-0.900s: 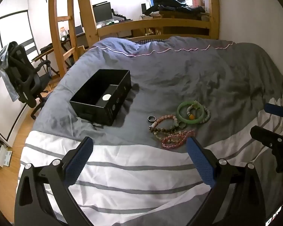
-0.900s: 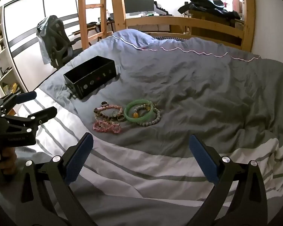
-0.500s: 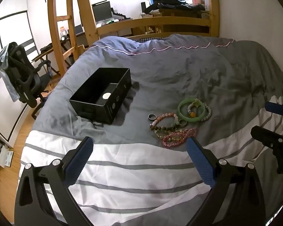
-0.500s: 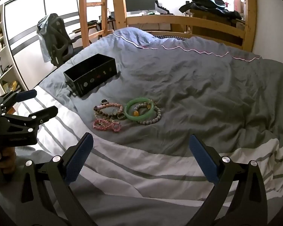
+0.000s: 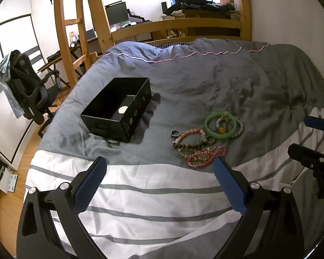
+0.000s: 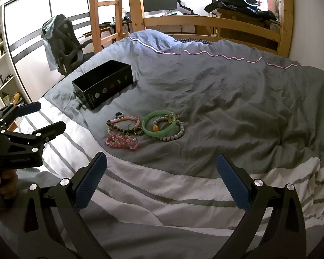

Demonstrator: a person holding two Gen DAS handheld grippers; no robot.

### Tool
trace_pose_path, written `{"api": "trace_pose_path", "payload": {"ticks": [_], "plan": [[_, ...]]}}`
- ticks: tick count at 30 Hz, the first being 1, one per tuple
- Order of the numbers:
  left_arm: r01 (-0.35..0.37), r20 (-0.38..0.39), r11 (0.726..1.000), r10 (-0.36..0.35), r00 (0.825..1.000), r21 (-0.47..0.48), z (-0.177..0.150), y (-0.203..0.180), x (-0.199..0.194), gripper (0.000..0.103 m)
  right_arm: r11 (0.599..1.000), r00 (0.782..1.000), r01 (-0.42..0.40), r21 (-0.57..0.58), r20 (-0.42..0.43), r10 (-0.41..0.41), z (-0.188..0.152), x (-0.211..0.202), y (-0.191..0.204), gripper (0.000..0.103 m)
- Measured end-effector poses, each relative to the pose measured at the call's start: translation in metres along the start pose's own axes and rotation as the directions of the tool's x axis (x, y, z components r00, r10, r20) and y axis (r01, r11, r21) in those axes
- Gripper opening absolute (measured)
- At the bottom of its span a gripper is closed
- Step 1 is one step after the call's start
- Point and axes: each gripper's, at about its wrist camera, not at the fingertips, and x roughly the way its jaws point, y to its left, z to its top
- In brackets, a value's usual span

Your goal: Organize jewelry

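Both claws are just hanging over the striped end of the duvet (image 5: pixel 153 196) right now. The left gripper (image 5: pixel 159 164) has its blue pads spread wide with nothing between them, and the right gripper (image 6: pixel 162 161) is spread apart and empty too.

The jewelry sits in one little cluster on the grey part of the bedding, ahead of the left claw and slightly off to its right, and ahead-left of the right claw. Nearest is a pink beaded bracelet (image 5: pixel 206 156), then a brownish bead strand (image 5: pixel 189 145) touching it, a pale pink beaded bracelet (image 5: pixel 191 133), a dark ring (image 5: pixel 175 133), and a green jade bangle (image 5: pixel 220 125) overlapping a grey bead bracelet (image 6: pixel 172 132).

The open black box (image 5: pixel 118 108) sits further out, ahead-left of the left claw, apart from the pile.
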Motion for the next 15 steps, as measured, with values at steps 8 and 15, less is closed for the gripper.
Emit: {"api": "trace_pose_path", "payload": {"ticks": [8, 15], "plan": [[0.0, -0.001, 1.0, 0.0, 1.0, 0.001, -0.0001, -0.0007, 0.0004, 0.097, 1.0, 1.0, 0.0, 0.0, -0.004, 0.0, -0.0001, 0.001, -0.0004, 0.1], [-0.004, -0.003, 1.0, 0.004, 1.0, 0.009, -0.0008, -0.0003, 0.0006, 0.097, 1.0, 1.0, 0.0, 0.0, -0.006, 0.0, -0.0003, 0.0014, 0.0001, 0.1]]}}
